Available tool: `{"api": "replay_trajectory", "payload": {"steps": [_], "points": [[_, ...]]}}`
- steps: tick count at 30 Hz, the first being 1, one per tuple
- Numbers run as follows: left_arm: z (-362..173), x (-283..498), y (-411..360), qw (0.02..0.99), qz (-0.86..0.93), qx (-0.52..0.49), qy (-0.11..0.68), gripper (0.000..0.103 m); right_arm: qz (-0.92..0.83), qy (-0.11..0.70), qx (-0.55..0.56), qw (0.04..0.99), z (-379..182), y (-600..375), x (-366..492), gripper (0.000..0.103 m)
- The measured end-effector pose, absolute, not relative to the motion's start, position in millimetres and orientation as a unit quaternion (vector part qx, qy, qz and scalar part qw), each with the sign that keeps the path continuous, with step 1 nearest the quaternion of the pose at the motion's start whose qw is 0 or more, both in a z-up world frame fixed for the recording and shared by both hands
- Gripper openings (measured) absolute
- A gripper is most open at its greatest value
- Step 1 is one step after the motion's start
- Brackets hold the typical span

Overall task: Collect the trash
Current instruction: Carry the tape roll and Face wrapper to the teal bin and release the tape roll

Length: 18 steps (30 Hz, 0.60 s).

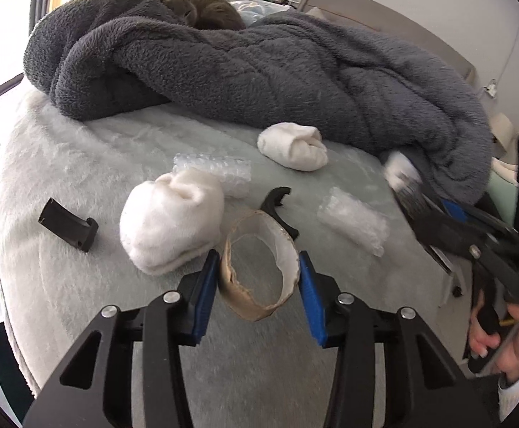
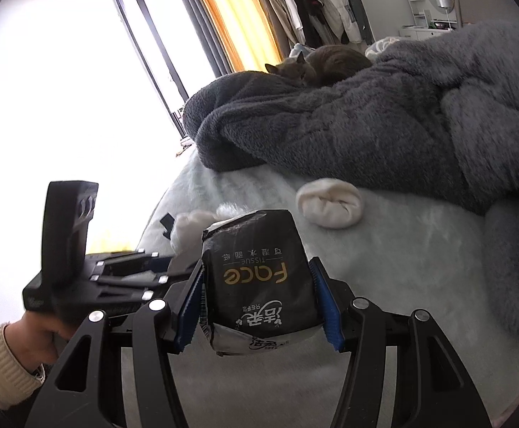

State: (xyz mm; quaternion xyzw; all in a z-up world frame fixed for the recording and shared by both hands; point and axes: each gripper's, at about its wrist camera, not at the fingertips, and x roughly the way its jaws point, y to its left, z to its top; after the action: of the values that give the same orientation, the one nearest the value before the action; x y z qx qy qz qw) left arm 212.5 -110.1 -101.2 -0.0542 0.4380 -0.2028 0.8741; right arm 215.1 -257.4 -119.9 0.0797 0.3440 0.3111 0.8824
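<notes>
My left gripper (image 1: pixel 257 274) is shut on an empty cardboard tape roll (image 1: pixel 245 303), which bends into an oval between the blue pads just above the pale bed cover (image 1: pixel 81 164). My right gripper (image 2: pixel 257 271) is shut on a black facial-tissue pack (image 2: pixel 255 271), held upright over the bed. Two clumps of clear bubble wrap (image 1: pixel 216 171) (image 1: pixel 355 219) lie on the cover beyond the roll. A black curved plastic piece (image 1: pixel 279 207) lies behind the roll, and another black piece (image 1: pixel 68 224) sits at the left.
Two rolled white socks (image 1: pixel 170 221) (image 1: pixel 293 146) lie among the scraps. A heaped grey fleece blanket (image 1: pixel 241 64) fills the far half of the bed, with a grey cat (image 2: pixel 327 64) curled on it. A window (image 2: pixel 145 53) and hanging clothes stand beyond.
</notes>
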Motion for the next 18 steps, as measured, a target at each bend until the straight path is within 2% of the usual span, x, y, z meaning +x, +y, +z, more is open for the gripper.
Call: {"api": "replay_trajectory", "payload": {"steps": [18], "points": [[-75, 179, -39, 0.888, -0.213, -0.069, 0.401, 0.047, 0.314, 0.352, 0.051, 0.880, -109, -170, 234, 0.057]]}}
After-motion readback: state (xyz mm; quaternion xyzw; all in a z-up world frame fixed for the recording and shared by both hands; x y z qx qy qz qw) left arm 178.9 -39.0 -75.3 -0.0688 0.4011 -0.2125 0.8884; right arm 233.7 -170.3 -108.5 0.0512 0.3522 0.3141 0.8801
